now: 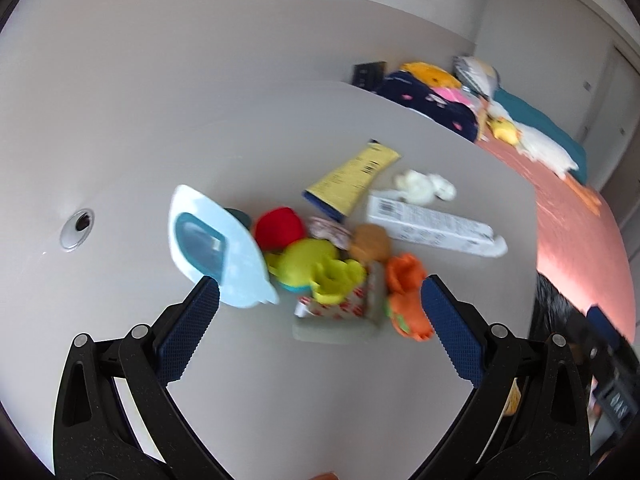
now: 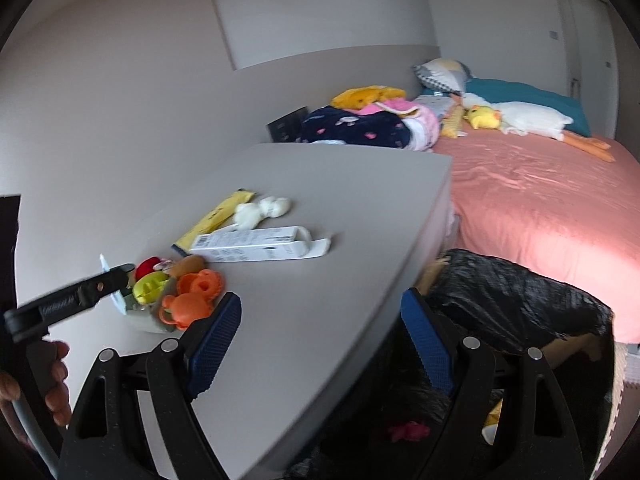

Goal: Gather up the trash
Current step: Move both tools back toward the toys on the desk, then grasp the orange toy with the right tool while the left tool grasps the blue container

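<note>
Near table (image 1: pixel 280 400) bare; toy heap (image 1: pixel 320 264), white box (image 1: pixel 432 224) block beyond

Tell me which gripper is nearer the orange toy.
Left. The left gripper hangs open right over the orange toy; the right gripper, also open, straddles the table edge, farther off.

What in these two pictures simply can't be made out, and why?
- Print on the yellow packet and white box: left wrist view, motion blur.
- Inside of the black bag: right wrist view, table edge and right gripper cover it.
- Left gripper in right wrist view: fingertips lost among toys.
</note>
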A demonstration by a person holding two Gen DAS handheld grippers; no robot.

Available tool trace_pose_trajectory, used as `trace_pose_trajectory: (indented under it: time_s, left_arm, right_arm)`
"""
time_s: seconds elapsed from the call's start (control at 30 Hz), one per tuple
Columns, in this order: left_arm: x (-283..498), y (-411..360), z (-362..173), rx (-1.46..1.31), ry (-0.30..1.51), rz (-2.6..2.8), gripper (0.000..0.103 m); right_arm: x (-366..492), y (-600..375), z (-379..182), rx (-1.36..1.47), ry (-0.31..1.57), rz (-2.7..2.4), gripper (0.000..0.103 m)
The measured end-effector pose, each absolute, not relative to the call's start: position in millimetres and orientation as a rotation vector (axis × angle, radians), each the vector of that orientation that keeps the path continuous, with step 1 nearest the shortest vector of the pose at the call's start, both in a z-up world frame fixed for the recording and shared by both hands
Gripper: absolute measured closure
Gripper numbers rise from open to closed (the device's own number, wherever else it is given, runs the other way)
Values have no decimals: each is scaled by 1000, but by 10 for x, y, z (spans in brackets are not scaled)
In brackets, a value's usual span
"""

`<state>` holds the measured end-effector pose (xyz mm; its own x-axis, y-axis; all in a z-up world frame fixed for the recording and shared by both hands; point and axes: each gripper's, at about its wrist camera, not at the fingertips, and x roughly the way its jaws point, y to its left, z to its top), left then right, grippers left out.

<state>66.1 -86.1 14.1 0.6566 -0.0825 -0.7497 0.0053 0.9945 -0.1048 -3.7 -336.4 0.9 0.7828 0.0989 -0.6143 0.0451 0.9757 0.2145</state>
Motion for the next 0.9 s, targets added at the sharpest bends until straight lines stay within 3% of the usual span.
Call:
trace_pose_trajectory:
  time_s: [0.9]
  left_arm:
    - [1483, -208, -158, -292, 1021, 293, 6]
  right_arm:
    - [783, -2349, -377, 164, 836, 262, 21]
